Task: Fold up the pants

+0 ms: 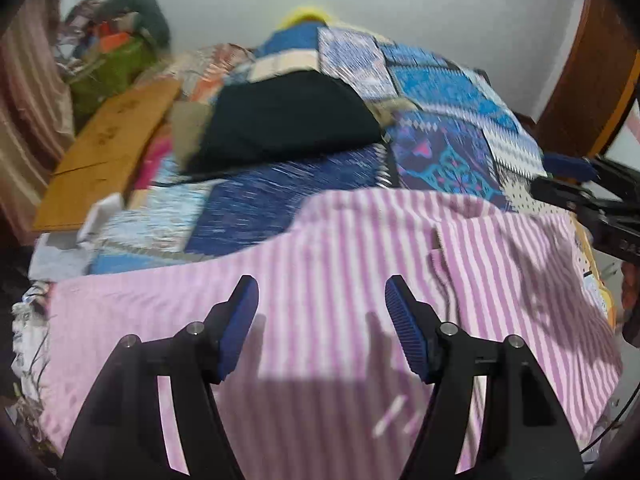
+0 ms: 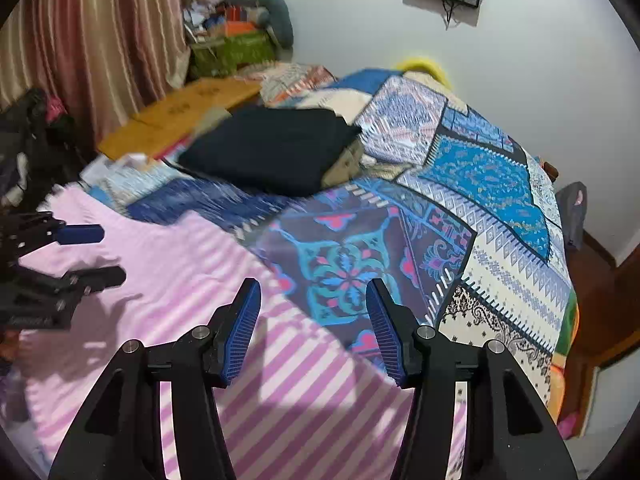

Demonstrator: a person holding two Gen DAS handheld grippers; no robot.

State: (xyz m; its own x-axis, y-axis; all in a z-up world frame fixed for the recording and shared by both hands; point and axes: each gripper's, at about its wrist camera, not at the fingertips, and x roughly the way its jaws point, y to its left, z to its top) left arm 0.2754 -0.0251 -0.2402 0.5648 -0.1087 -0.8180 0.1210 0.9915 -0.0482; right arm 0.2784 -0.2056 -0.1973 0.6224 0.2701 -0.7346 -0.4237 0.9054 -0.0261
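Observation:
Pink and white striped pants lie spread flat on the near part of the bed. My left gripper hovers over the middle of the cloth, open, with nothing between its blue pads. My right gripper is open over the pants' right edge, where the cloth meets the bedspread, and holds nothing. In the right wrist view the left gripper shows at the far left above the pants. In the left wrist view the right gripper reaches in from the right edge.
A blue patchwork bedspread covers the bed. A folded black garment lies behind the pants. Flat cardboard and a cluttered green bag sit at the back left. The bed's edge drops off at the right.

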